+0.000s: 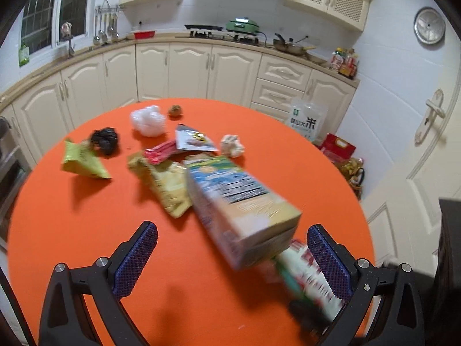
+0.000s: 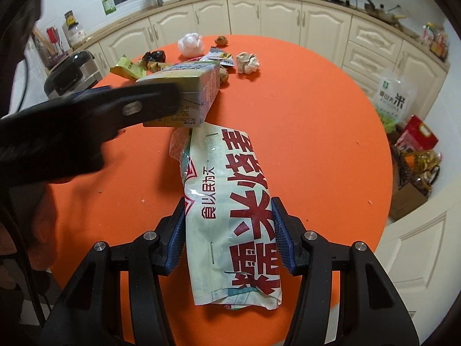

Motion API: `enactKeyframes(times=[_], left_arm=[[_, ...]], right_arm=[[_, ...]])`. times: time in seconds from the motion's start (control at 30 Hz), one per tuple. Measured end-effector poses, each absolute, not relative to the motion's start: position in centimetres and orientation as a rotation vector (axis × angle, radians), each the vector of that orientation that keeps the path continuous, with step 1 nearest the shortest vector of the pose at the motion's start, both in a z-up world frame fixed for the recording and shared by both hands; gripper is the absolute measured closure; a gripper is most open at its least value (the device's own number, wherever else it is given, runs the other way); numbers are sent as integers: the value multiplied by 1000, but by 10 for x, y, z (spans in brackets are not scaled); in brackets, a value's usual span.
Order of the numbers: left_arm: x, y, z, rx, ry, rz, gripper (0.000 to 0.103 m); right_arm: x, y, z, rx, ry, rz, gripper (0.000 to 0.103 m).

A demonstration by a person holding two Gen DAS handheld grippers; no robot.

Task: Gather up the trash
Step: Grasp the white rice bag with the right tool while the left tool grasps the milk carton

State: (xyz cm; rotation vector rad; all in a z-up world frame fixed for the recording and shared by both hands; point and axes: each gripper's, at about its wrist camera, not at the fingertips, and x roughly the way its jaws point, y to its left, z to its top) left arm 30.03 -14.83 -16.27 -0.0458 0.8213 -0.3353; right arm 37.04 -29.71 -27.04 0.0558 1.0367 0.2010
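My right tool (image 2: 227,230) has its pads pressed on both sides of a white bag (image 2: 230,201) with red print, jaws about half open around it; the bag's long axis runs straight out along the tool, its far end reaching the carton (image 2: 184,92). My left tool (image 1: 232,259) stands wide open with nothing between its pads: the carton (image 1: 239,207) lies just ahead of it, slanting from upper left to lower right, its near end closer to the right finger (image 1: 328,262) than the left. So the left tool is the nearer one for the carton, and I judge that I must turn it across the carton's long axis before closing. Beyond lie more scraps: a yellow wrapper (image 1: 167,187), a green packet (image 1: 82,161), a black wad (image 1: 105,141), a white wad (image 1: 148,119) and a crumpled paper (image 1: 232,145). All sit on a round orange bench (image 1: 86,230), speckled with crumbs, in a kitchen with cream cabinets (image 1: 187,72) and a door (image 1: 426,150) on the right.
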Motion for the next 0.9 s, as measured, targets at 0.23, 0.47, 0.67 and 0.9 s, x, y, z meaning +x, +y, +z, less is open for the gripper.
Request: enactKeyframes(times=[0.23, 0.47, 0.67, 0.9], left_arm=[[332, -165, -182, -54, 891, -279, 51], [322, -139, -176, -71, 830, -291, 58], [297, -124, -161, -60, 777, -311, 58], [261, -107, -145, -44, 736, -323, 58]], right_arm=[[370, -300, -271, 82, 1021, 209, 51], [371, -295, -271, 61, 1015, 191, 52], [369, -297, -269, 62, 1009, 165, 52], [362, -309, -254, 104, 968, 138, 52]])
